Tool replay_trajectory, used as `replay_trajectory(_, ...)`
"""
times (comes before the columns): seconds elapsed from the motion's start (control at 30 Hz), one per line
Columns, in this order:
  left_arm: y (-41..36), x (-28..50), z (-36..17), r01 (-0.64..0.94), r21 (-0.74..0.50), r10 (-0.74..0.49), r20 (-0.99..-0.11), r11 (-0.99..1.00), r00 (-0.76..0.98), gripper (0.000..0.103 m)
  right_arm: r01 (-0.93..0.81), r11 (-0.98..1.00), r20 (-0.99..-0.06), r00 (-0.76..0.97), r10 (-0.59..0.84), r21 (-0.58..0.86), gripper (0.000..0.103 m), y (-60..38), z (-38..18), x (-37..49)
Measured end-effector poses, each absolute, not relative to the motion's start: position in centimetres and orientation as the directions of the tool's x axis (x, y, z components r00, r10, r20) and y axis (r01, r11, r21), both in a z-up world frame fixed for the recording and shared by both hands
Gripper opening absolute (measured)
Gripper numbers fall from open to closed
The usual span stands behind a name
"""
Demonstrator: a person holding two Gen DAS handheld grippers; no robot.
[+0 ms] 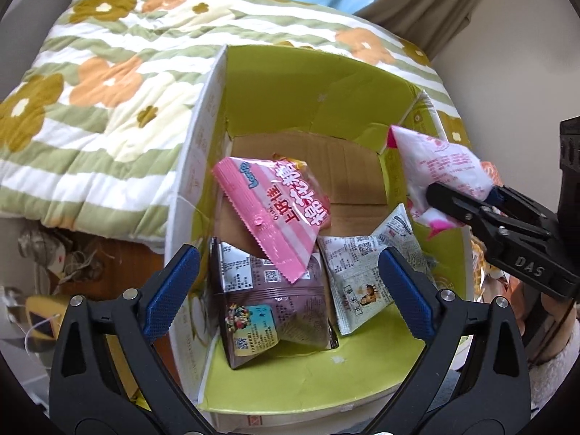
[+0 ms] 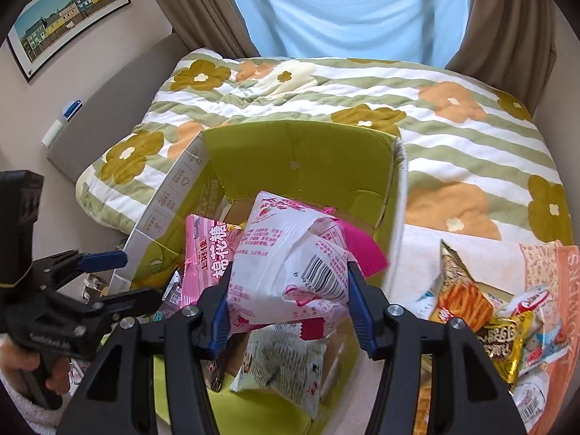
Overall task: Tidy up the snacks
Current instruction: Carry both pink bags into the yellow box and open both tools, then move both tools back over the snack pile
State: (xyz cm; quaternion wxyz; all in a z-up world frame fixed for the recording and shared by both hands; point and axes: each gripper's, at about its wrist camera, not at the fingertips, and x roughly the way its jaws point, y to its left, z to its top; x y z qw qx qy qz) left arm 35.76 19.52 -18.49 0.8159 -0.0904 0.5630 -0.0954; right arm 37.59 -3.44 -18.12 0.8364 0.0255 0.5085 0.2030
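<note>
Roughly midway; three packets sit in the box [image 1: 203, 137] at frame centre; our left gripper [image 1: 290, 282] gapes empty; right gripper [image 2: 288, 306] clamps the white strawberry bag [image 2: 290, 253]; snack pile [image 2: 500, 319] lower right remains.

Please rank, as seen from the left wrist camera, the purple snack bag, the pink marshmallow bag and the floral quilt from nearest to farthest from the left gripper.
From the open left gripper:
1. Purple snack bag, between the fingers, at the near end of the box.
2. Pink marshmallow bag, just beyond, lying partly on the purple one.
3. Floral quilt, outside the box, up and left.
</note>
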Motion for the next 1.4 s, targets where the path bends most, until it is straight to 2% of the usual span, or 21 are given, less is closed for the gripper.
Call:
replay_trajectory(0.17,19.8,35.1,-18.2,0.04,-0.263,-0.259,-0.897,0.964,0.359,0.098,-0.325,0.915,-0.84,0.403,0.362,0.239,0.055,-2.8,-18.6,37.6)
replay_trajectory(0.2,19.8,35.0,-18.2,0.04,-0.26,-0.257,-0.898,0.965,0.358,0.098,-0.325,0.914,-0.835,0.409,0.367,0.243,0.061,-2.8,-18.6,37.5)
replay_trajectory(0.23,19.9,34.9,-18.2,0.04,-0.256,-0.253,-0.898,0.966,0.359,0.098,-0.325,0.912,-0.828,0.415,0.376,0.251,0.077,-2.9,-18.5,37.3)
replay_trajectory(0.3,19.9,34.5,-18.2,0.04,-0.254,-0.25,-0.897,0.966,0.365,0.098,-0.33,0.903,-0.803,0.438,0.403,0.274,0.099,-3.0,-18.0,36.9)
replay_trajectory(0.33,19.9,34.3,-18.2,0.042,-0.256,-0.253,-0.895,0.966,0.367,0.098,-0.337,0.9,-0.79,0.453,0.413,0.277,0.101,-3.1,-17.7,36.6)
replay_trajectory(0.67,20.3,32.2,-18.5,0.064,-0.287,-0.29,-0.88,0.956,0.375,0.098,-0.348,0.904,-0.773,0.492,0.401,0.247,0.102,-2.6,-17.1,33.3)
replay_trajectory(1.0,20.0,30.7,-17.4,0.132,-0.302,-0.329,-0.85,0.944,0.41,0.098,-0.281,0.919,-0.741,0.547,0.389,0.276,0.102,-3.9,-15.2,30.3)
replay_trajectory(1.4,13.6,28.0,-14.7,0.209,-0.306,-0.369,-0.817,0.929,0.444,0.098,-0.2,0.944,-0.7,0.633,0.33,0.263,0.102,-10.0,-12.2,26.2)
